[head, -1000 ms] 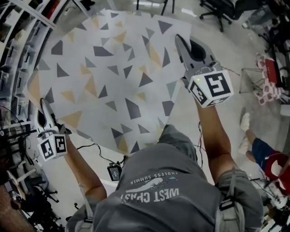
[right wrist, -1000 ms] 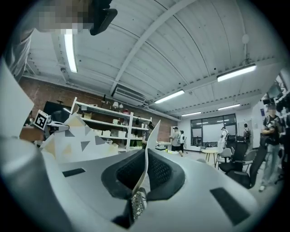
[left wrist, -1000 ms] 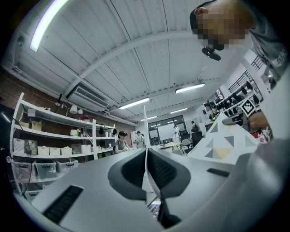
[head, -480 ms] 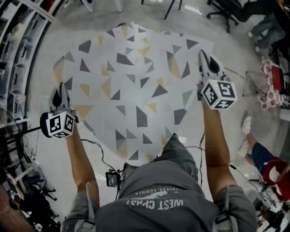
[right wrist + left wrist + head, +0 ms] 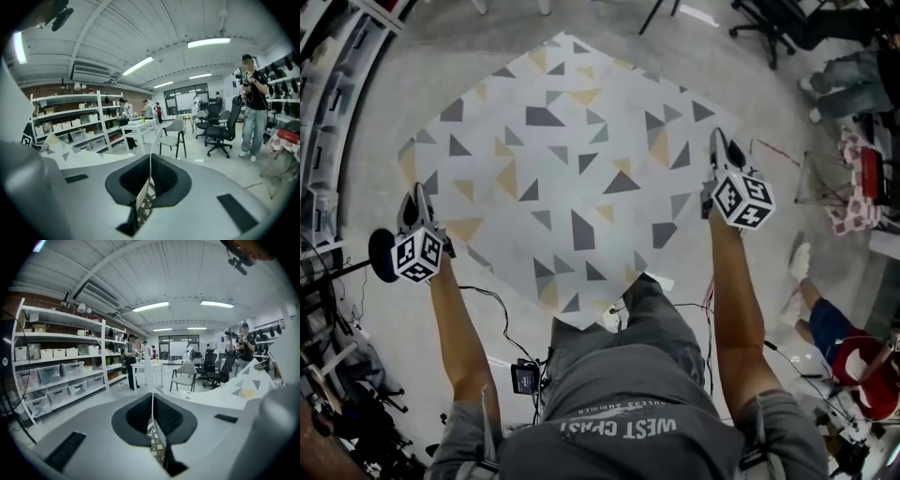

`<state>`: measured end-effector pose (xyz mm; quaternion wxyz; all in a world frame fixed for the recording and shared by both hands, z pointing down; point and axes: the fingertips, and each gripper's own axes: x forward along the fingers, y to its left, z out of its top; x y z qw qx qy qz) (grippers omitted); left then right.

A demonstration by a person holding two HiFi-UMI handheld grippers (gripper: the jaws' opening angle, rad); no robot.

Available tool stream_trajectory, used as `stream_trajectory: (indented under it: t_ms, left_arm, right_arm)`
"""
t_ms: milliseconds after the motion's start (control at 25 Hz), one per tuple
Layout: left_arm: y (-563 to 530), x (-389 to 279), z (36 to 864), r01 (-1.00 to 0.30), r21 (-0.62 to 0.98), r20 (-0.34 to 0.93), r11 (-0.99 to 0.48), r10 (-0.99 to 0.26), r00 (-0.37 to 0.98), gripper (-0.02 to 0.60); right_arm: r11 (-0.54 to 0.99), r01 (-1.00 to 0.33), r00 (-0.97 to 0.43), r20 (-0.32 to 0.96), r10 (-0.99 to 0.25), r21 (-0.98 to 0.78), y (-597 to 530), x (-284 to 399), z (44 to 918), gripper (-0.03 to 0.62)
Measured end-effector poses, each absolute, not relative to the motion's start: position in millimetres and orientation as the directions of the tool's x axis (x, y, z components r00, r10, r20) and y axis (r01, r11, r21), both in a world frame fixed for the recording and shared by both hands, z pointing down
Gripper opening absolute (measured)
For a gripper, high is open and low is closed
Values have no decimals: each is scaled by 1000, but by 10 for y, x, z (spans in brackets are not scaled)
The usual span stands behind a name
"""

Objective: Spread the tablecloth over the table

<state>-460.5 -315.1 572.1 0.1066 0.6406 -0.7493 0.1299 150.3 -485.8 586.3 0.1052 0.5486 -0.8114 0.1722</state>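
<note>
Left gripper view first: left gripper (image 5: pixel 152 401) clamped shut on a thin edge of the tablecloth (image 5: pixel 234 390), sliver of fabric poking up past the tips, rest of the sheet running off to the right. Same deal in the right gripper view: right gripper (image 5: pixel 150 164) pinched closed on another edge of that cloth, patterned sheet trailing away to the left.

Head view from above: one gripper at the cloth's left corner, the other at its right corner, marker cubes facing up. Cloth spread wide in a diamond shape straight ahead of the person, pale grey with dark grey and yellowish triangles, near corner right in front of the person's legs. Can't tell what sits underneath.

Farther out from the tablecloth: metal shelving (image 5: pixel 61 366) loaded with storage bins along its left side, small white table (image 5: pixel 145 371) and a grey chair (image 5: pixel 185 373) beyond its far corner, black office chairs (image 5: pixel 220 126) and a standing person (image 5: pixel 253 108) off past its right side, loose cable (image 5: pixel 497 309) on the floor by its near-left edge.
</note>
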Motion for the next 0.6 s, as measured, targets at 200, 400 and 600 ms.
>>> stream_trajectory:
  t_ms: [200,400,600]
  left_arm:
    - [-2978,-4699,6090,-978,-6,401,211,-895,-196,-2]
    - [-2833,-4961,6552,-958,4,470,286,-846,-251,-2]
    - [-2808,-5116,6917,-948,-10,535,318,-799,-274,-2]
  right_arm:
    - [237,-941,-326,462,-825,-242,-4831,1766,6350,12]
    - [161,-964,-257,576,-776,-214,-4900,2034,6985,14]
    - [110,-980,-195,661,-725,-169,-4976,2320,7425,14]
